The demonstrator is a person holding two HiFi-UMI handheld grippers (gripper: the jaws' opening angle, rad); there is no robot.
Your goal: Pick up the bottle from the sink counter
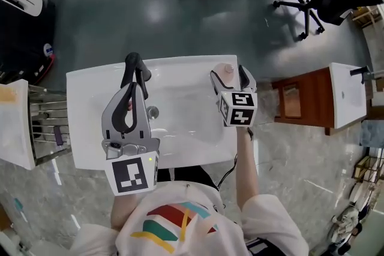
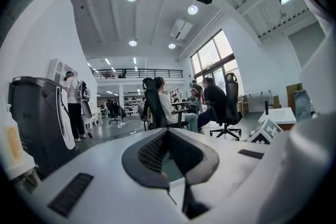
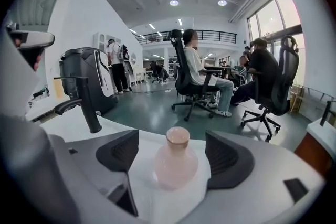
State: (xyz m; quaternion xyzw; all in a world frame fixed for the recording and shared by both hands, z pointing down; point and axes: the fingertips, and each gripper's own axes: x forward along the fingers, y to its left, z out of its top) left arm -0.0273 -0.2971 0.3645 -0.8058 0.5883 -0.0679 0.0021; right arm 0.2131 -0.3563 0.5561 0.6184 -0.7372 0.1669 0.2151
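The jaws of the right gripper [image 3: 174,156] stand wide apart. A pale pink, round-bellied bottle [image 3: 176,161] stands upright between them; neither pad touches it. The jaws of the left gripper [image 2: 168,136] are closed tip to tip, with nothing between them.

The bottle stands on the white sink bench [image 1: 90,129], near its far edge and towards the right end, beside the shallow basin [image 1: 186,99]. A round metal drain [image 1: 153,111] sits in the basin. A black faucet [image 3: 86,105] rises from the bench, left of the bottle in the right gripper view.

The bench stands on a glossy grey-green floor [image 1: 120,3]. Black swivel chairs [image 1: 300,9] stand beyond it. A brown wooden cabinet [image 1: 300,99] with a second white basin stands to the right. Seated persons [image 3: 197,68] occupy chairs in a hall with round ceiling lights [image 3: 174,2] and tall windows [image 3: 260,26].
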